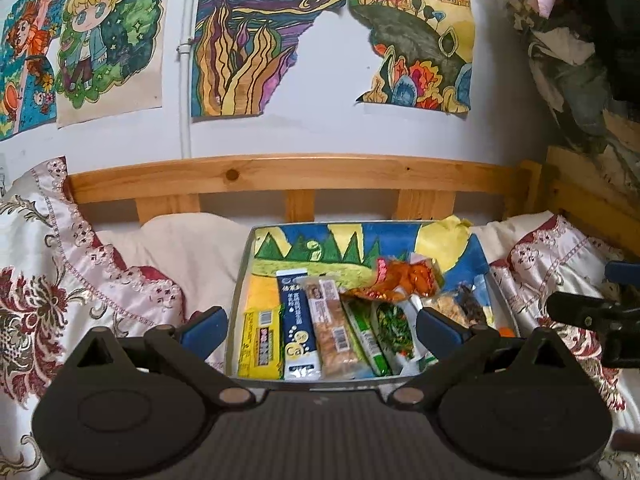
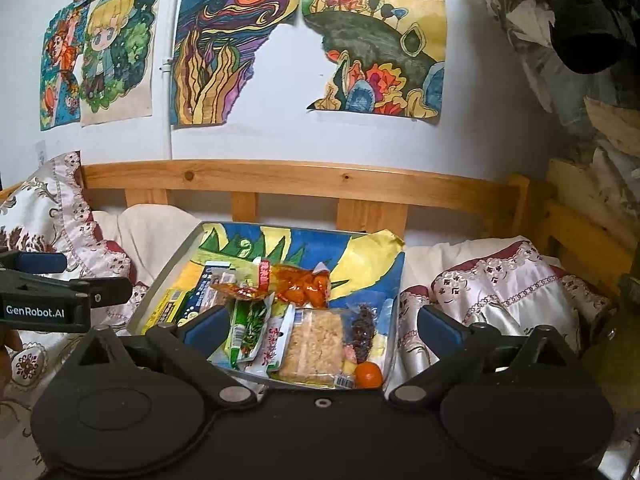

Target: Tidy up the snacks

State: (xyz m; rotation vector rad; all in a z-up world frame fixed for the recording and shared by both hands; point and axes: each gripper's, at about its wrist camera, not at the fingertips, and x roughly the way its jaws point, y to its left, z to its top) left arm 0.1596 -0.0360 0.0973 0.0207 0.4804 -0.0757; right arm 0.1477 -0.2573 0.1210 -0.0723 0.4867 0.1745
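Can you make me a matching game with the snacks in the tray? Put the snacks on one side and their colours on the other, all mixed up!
Snacks:
1. long pack at the tray's left edge
2. pack marked "Ca"
3. crinkly pack on top of the pile
4. small round fruit

Colours:
A. dark blue and white
B. plain orange
C. yellow
D. clear wrapper with orange-red pieces

Pairs: 1-C, 2-A, 3-D, 4-B

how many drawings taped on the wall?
4. Two overlap at far left: an orange-haired figure and a blond child. A swirly one is centre and a landscape right. Frame edges may hide more.
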